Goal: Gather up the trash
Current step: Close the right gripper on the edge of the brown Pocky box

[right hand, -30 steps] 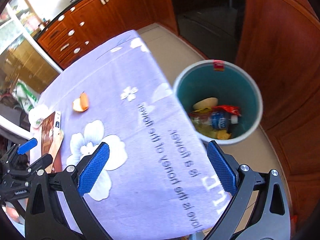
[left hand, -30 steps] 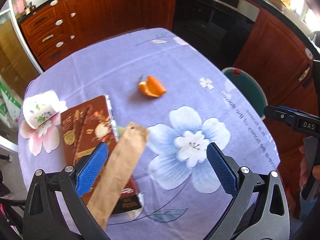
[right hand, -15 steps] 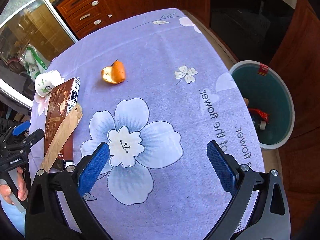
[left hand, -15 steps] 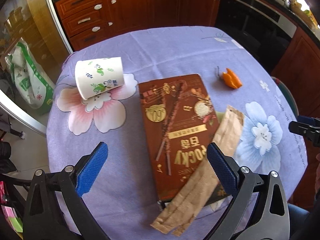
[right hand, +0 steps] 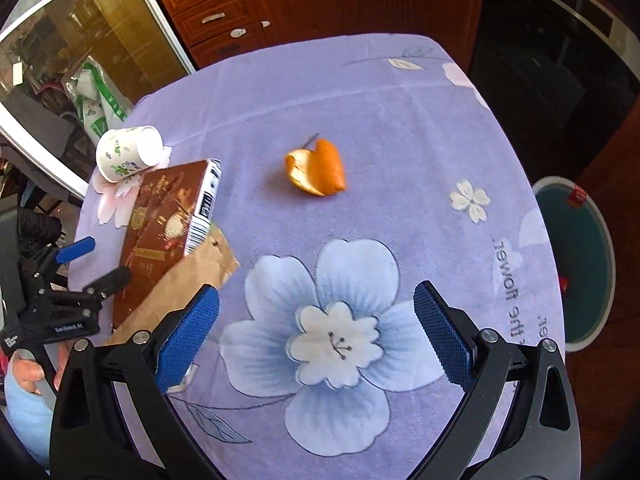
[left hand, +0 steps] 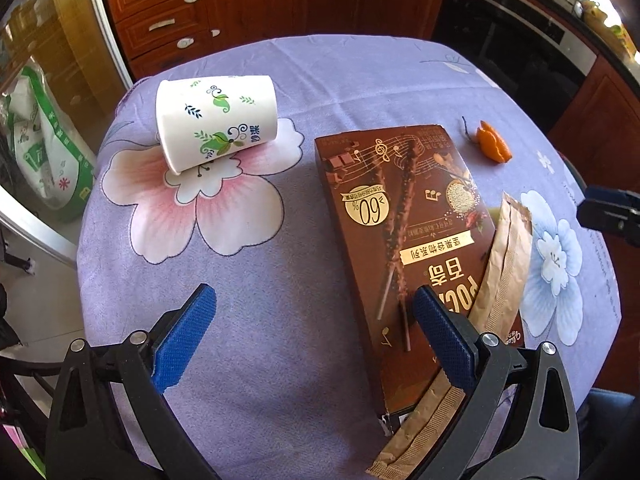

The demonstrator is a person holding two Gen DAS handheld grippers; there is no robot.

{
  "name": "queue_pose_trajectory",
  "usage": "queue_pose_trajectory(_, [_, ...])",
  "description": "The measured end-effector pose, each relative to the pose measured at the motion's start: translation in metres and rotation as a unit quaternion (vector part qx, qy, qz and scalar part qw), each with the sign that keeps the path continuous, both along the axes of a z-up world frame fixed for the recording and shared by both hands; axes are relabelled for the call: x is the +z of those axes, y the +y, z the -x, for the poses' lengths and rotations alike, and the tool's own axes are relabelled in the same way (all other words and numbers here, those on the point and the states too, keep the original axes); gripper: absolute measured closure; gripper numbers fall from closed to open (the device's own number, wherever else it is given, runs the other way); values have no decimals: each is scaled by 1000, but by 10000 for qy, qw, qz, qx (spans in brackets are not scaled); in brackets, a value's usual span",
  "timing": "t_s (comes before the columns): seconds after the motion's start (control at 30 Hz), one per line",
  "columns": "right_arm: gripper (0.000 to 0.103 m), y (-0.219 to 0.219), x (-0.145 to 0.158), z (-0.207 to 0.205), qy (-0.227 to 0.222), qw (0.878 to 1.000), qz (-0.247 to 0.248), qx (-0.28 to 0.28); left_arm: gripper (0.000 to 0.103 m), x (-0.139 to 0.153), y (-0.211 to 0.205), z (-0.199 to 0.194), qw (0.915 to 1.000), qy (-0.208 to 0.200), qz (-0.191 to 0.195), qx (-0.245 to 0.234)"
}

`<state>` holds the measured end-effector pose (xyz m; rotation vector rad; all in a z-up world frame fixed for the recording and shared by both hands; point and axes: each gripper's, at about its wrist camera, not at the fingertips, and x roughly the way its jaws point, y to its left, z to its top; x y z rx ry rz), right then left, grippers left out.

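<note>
A paper cup (left hand: 216,118) (right hand: 129,152) lies on its side at the table's far left. A brown snack box (left hand: 404,236) (right hand: 160,224) lies flat beside it, over a tan paper packet (left hand: 504,268) (right hand: 188,280). An orange peel (left hand: 493,145) (right hand: 318,168) rests farther out on the purple cloth. My left gripper (left hand: 312,334) is open above the cloth near the box's left edge, holding nothing. My right gripper (right hand: 316,330) is open over the blue flower print, empty, short of the peel.
A teal trash bin (right hand: 576,260) stands on the floor off the table's right edge, with some trash showing inside. Wooden cabinets (left hand: 168,28) and a dark oven (right hand: 552,64) ring the table. A green-printed bag (left hand: 44,152) sits at left. A hand (right hand: 30,368) holds the left gripper.
Both grippers have swung left and come closer to the table: the cup and box loom larger in the left view, and the bin has slid toward the right edge in the right view.
</note>
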<state>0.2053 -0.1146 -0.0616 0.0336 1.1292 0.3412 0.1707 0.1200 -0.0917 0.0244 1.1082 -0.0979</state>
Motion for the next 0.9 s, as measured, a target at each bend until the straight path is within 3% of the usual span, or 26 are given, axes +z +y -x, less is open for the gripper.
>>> queue_pose_trajectory(0.1, [10, 23, 9, -7, -206, 9995, -26, 234, 4, -2, -8, 2, 9998, 17, 114, -175])
queue_pose_trajectory(0.17, [19, 40, 12, -12, -300, 9987, 9, 423, 4, -2, -16, 4, 9992, 33, 178, -370])
queue_pose_trajectory(0.33, [61, 71, 4, -23, -134, 9971, -48, 753, 4, -7, -39, 14, 9961, 83, 316, -815])
queue_pose_trajectory(0.4, [65, 79, -4, -28, 31, 9964, -114, 839, 4, -9, -46, 19, 9947, 118, 401, -944])
queue_pose_trajectory(0.57, [65, 82, -26, -25, 558, 9928, -315, 1011, 4, -11, -55, 22, 9925, 237, 662, -1002])
queue_pose_trajectory(0.77, [64, 67, -31, -12, 753, 9908, -514, 1000, 4, -5, -68, 26, 9887, 323, 845, -1196])
queue_pose_trajectory(0.9, [53, 56, -39, -3, 1037, 9860, -849, 989, 4, -3, -68, 27, 9881, 309, 925, -1191])
